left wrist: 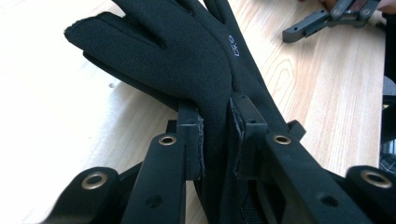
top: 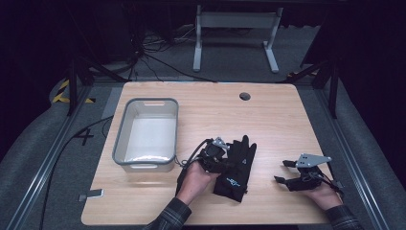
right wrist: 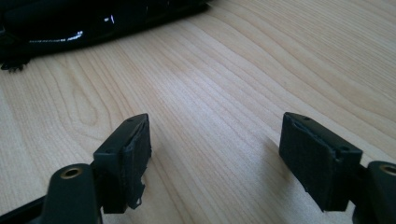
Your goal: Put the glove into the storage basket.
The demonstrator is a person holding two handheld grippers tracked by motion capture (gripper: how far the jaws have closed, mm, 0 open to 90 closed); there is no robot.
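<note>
Near right, the right gripper (top: 283, 171) is hovering over the table (top: 277, 115), jaws spread wide with nothing between. Left of it, the left gripper (left wrist: 217, 128) is pinching the black glove (left wrist: 196, 56), its small white print unreadable. Far left, the grey bin (top: 146, 134) is sitting.

The light wooden surface (top: 268, 124) with rounded corners carries a grey rectangular plastic bin (top: 146, 134) at its left and a black fabric glove (top: 238, 170) near the front edge.
</note>
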